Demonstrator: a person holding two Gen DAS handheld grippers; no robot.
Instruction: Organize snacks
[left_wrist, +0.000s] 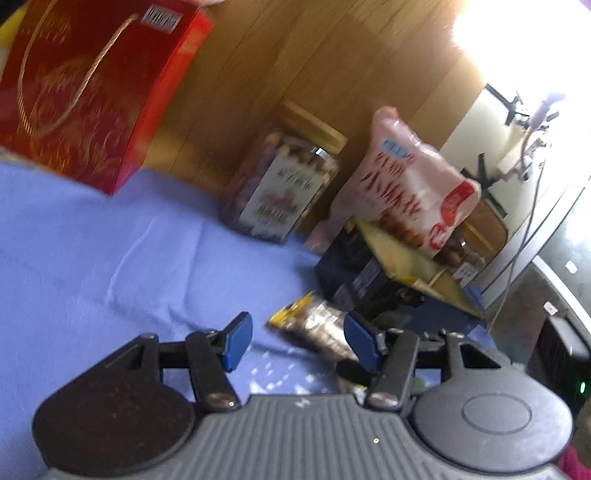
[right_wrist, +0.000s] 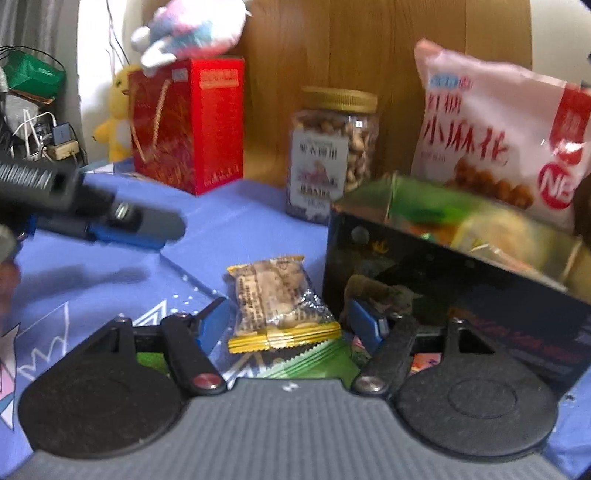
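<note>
Both tools are open, gripping nothing. Right tool (right_wrist: 286, 325) straddles a yellow-edged snack packet (right_wrist: 275, 301) beside the dark box (right_wrist: 424, 280); left tool (left_wrist: 295, 339) hovers nearby.

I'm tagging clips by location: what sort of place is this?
Probably a home room, perhaps a bedroom: a printed blue cloth covers the surface, a yellow plush toy sits by the red gift box, and a wooden panel stands behind.

blue cloth (right_wrist: 110, 280) covers the surface. wood panel (right_wrist: 295, 44) behind. strong glare (left_wrist: 517, 44) washes one corner. plush toys (right_wrist: 184, 29) and tangled cables (right_wrist: 33, 136) sit at the far side.
</note>
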